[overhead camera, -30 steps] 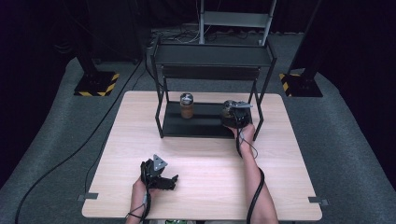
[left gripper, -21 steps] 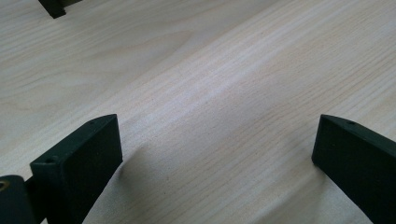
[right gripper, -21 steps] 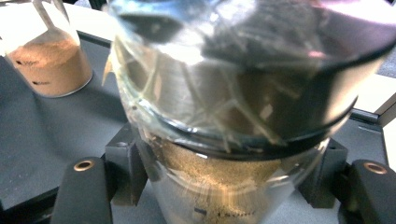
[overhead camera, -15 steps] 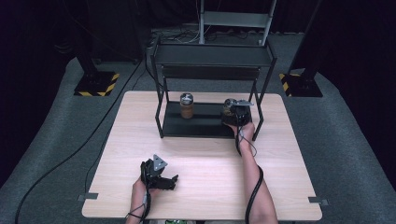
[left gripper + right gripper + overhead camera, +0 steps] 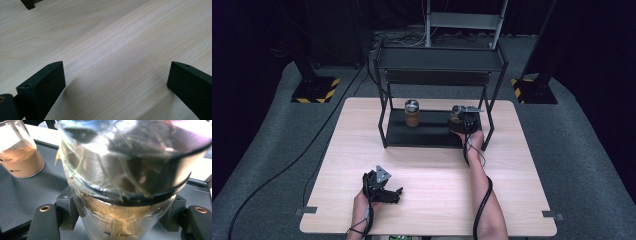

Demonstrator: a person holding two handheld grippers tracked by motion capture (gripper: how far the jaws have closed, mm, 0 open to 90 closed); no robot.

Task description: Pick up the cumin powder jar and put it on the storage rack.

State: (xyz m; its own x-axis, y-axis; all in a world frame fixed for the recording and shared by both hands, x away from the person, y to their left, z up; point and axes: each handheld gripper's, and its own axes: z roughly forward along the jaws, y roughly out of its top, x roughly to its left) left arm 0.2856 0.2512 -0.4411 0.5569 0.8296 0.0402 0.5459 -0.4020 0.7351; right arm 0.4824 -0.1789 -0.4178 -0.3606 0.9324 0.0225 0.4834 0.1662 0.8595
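A glass jar of brown powder with a dark lid (image 5: 125, 195) is held between the jaws of my right gripper (image 5: 120, 212), which is shut on it. In the high view this held jar (image 5: 456, 114) and the right gripper (image 5: 463, 121) are at the right end of the black rack's lower shelf (image 5: 432, 134). I cannot tell whether the jar rests on the shelf. A second jar of brown powder (image 5: 412, 114) (image 5: 21, 157) stands upright on the shelf to the left. My left gripper (image 5: 393, 194) (image 5: 117, 82) lies low over the wooden table near its front edge, open with nothing between its jaws.
The black two-level rack (image 5: 439, 57) stands at the back of the light wooden table (image 5: 522, 165), and its posts frame the lower shelf. Cables trail off the table's left side across grey carpet. Dark stands with striped bases (image 5: 314, 92) flank the table.
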